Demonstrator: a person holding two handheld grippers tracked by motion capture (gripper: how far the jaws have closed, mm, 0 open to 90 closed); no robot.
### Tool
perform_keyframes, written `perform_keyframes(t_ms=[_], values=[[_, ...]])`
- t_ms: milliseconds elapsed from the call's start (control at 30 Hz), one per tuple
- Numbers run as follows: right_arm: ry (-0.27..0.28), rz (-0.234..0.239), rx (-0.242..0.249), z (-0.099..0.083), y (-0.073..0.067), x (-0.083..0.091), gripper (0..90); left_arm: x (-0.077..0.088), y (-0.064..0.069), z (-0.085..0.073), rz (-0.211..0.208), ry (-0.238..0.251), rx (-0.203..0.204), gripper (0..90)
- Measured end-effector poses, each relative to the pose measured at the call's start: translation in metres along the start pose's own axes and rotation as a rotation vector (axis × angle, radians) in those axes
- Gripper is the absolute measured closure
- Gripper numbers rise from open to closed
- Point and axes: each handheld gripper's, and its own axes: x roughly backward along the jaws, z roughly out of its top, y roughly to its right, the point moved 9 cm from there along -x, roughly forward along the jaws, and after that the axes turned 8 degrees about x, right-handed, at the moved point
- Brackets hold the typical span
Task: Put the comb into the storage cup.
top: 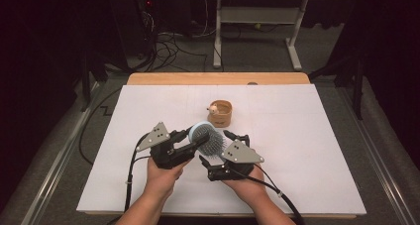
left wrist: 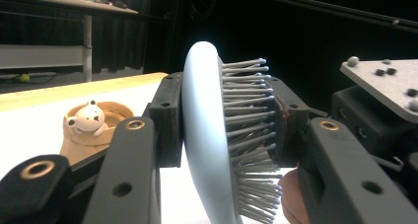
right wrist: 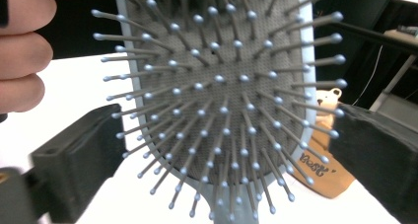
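Observation:
A pale blue paddle hairbrush (top: 208, 138) with grey ball-tipped bristles is held above the white table. My left gripper (top: 198, 138) is shut on it: in the left gripper view the pads clamp the brush (left wrist: 207, 135) across its back and its bristles, in my left gripper (left wrist: 229, 120). The right gripper (top: 218, 146) faces the bristle side from the right and stands open. In the right gripper view its jaws stand wide on either side of the brush (right wrist: 222, 100), with my right gripper (right wrist: 229, 155) clear of the bristles.
A tan cup (top: 220, 112) with a small white bear on its rim stands behind the brush, mid-table; the same cup (left wrist: 88, 130) lies left of the brush. The white sheet (top: 297, 136) covers the table, a wooden strip (top: 218, 79) at its far edge. Fingers (right wrist: 24, 51) show beside the brush.

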Motion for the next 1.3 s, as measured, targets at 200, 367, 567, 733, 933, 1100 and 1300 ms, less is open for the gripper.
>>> perform_keyframes(t_ms=[200, 367, 567, 733, 933, 1100, 1300], values=[[0.005, 0.01, -0.023, -0.001, 0.003, 0.003, 0.3, 0.003, -0.001, 0.002, 0.011, 0.007, -0.017, 57.7], [0.005, 0.005, -0.019, -0.001, 0.004, 0.006, 0.3, 0.006, -0.003, 0.006, 0.031, 0.024, -0.035, 57.8], [0.002, 0.003, -0.012, -0.003, 0.006, 0.01, 0.3, 0.012, -0.007, 0.009, 0.058, 0.035, -0.057, 57.9], [0.007, 0.005, -0.031, -0.005, 0.011, 0.014, 0.3, 0.016, -0.009, 0.012, 0.078, 0.045, -0.073, 58.0], [-0.011, -0.014, -0.044, -0.018, 0.023, 0.021, 0.3, 0.02, -0.015, 0.015, 0.108, 0.051, -0.098, 58.0], [-0.014, -0.033, -0.064, -0.027, 0.033, 0.027, 0.3, 0.023, -0.017, 0.015, 0.126, 0.055, -0.109, 58.0], [-0.017, -0.066, -0.081, -0.038, 0.047, 0.039, 0.3, 0.028, -0.022, 0.018, 0.15, 0.062, -0.121, 58.0]])
